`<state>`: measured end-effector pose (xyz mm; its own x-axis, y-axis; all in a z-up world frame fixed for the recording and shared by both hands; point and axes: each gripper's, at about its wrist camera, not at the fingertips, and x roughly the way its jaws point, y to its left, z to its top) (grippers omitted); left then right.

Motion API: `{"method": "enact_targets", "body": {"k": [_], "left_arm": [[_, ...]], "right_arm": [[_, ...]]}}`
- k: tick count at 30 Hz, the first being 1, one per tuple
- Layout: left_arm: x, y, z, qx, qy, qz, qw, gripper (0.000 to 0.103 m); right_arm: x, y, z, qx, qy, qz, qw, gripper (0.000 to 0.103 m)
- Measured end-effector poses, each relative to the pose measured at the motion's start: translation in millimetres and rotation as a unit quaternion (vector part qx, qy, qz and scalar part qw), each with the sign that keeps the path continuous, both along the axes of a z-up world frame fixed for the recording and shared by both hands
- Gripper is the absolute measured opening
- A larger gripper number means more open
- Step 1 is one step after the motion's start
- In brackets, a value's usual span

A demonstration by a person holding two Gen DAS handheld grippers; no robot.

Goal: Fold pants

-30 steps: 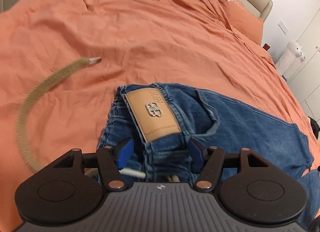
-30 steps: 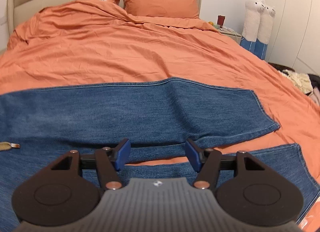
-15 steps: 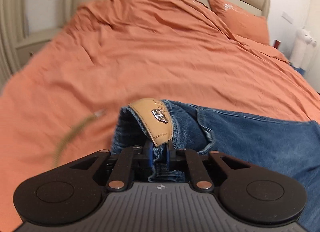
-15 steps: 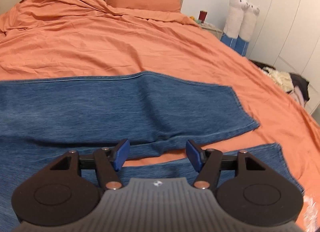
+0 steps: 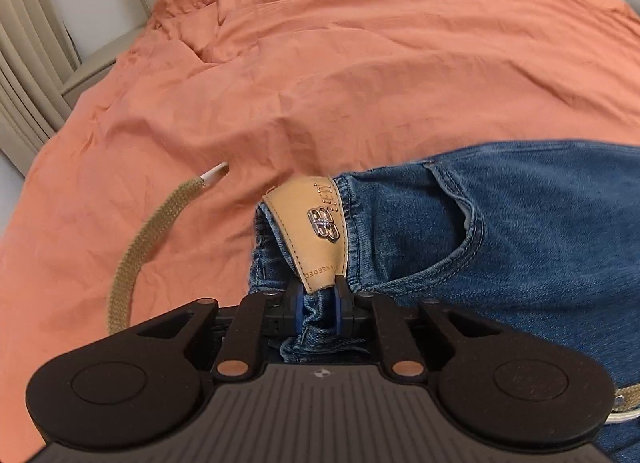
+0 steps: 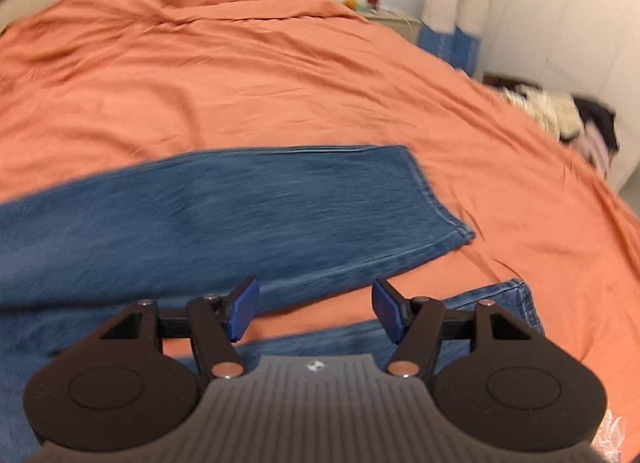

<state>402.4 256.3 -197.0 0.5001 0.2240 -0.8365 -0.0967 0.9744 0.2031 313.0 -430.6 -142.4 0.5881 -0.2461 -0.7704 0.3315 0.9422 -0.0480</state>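
the left gripper (image 5: 318,305) pinches the waistband of the jeans (image 5: 500,231) by the tan patch (image 5: 316,231); the right gripper (image 6: 314,313) hovers wide open above the legs on the orange bed (image 6: 240,75).

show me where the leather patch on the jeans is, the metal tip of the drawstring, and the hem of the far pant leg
leather patch (image 5: 310,231): left wrist view, middle of the tan label.
drawstring tip (image 5: 214,175): left wrist view, on the metal end.
far leg hem (image 6: 438,199): right wrist view, stitched cuff edge.
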Motion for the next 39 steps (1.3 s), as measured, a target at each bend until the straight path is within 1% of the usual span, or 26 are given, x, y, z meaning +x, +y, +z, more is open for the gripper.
{"method": "enact_targets", "body": {"k": [3,6,10,14,17,19,20,21,22,23,24,25,26,28,30,32,33,34,35,37,39], "left_arm": [[7.3,-4.9,2.3,0.017,0.026,0.000,0.9995,0.019],[16.5,-7.7,1.6,0.021,0.043,0.015,0.9988,0.020],[11.1,-10.6,-4.0,0.027,0.029,0.023,0.9990,0.020],[12.7,-10.0,-3.8,0.019,0.029,0.044,0.9984,0.020],[16.9,-17.2,-6.3,0.037,0.037,0.049,0.9974,0.021],[18.5,-21.2,-8.2,0.047,0.040,0.051,0.9968,0.021],[19.4,-21.2,-8.6,0.048,0.041,0.054,0.9966,0.021],[20.1,-20.3,-8.9,0.046,0.041,0.055,0.9966,0.021],[19.9,-19.2,-9.2,0.043,0.039,0.057,0.9967,0.021],[19.2,-18.5,-9.7,0.042,0.037,0.058,0.9967,0.021],[18.3,-19.4,-10.4,0.044,0.034,0.059,0.9967,0.021],[17.9,-21.2,-10.7,0.049,0.033,0.060,0.9965,0.021],[17.2,-24.0,-11.5,0.056,0.031,0.061,0.9961,0.021],[16.9,-31.9,-9.9,0.077,0.028,0.063,0.9947,0.021],[13.4,-36.9,-0.2,0.088,0.007,0.066,0.9940,0.019],[5.8,-37.6,12.3,0.083,-0.026,0.072,0.9936,0.018],[1.8,-38.3,16.7,0.081,-0.040,0.074,0.9931,0.018],[-1.1,-39.3,18.9,0.081,-0.051,0.075,0.9926,0.018],[-2.4,-39.7,18.0,0.083,-0.056,0.078,0.9919,0.018],[0.7,-40.3,7.0,0.084,-0.044,0.087,0.9917,0.018],[5.8,-44.8,-2.6,0.099,-0.032,0.087,0.9907,0.019]], "right_arm": [[21.6,-52.5,0.3,0.022,-0.011,-0.023,0.999,0.060],[58.1,-101.9,-7.4,0.040,-0.012,-0.031,0.999,0.060],[106.4,-150.7,-30.9,0.068,-0.012,-0.041,0.997,0.055],[145.0,-179.6,-58.0,0.095,-0.018,-0.039,0.995,0.054],[173.1,-198.3,-79.8,0.140,-0.003,-0.032,0.990,0.054],[182.7,-208.6,-92.8,0.196,0.005,-0.026,0.980,0.056],[185.7,-212.6,-95.9,0.212,0.004,-0.023,0.977,0.056],[187.6,-215.5,-96.7,0.224,0.000,-0.014,0.974,0.048],[189.8,-217.3,-96.3,0.229,0.000,-0.010,0.973,0.027],[192.1,-217.5,-95.0,0.228,0.006,-0.005,0.974,0.018],[193.2,-215.3,-91.3,0.218,0.010,0.003,0.976,0.015],[193.6,-210.4,-85.7,0.197,0.010,0.014,0.980,0.012],[192.4,-204.3,-77.9,0.173,0.005,0.021,0.985,0.011],[185.2,-190.9,-56.6,0.126,-0.029,0.040,0.991,0.010],[175.2,-182.7,-31.4,0.092,-0.081,0.061,0.991,0.008],[169.6,-183.3,-13.0,0.081,-0.120,0.059,0.988,0.006],[170.5,-181.3,-8.9,0.066,-0.127,0.057,0.988,0.006],[173.9,-179.2,-8.9,0.050,-0.125,0.057,0.989,0.006],[179.9,-175.6,-13.6,0.032,-0.114,0.055,0.992,0.006],[195.7,-167.1,-33.9,0.002,-0.074,0.049,0.996,0.006],[208.6,-162.4,-57.0,-0.007,-0.033,0.031,0.999,0.007]]}}
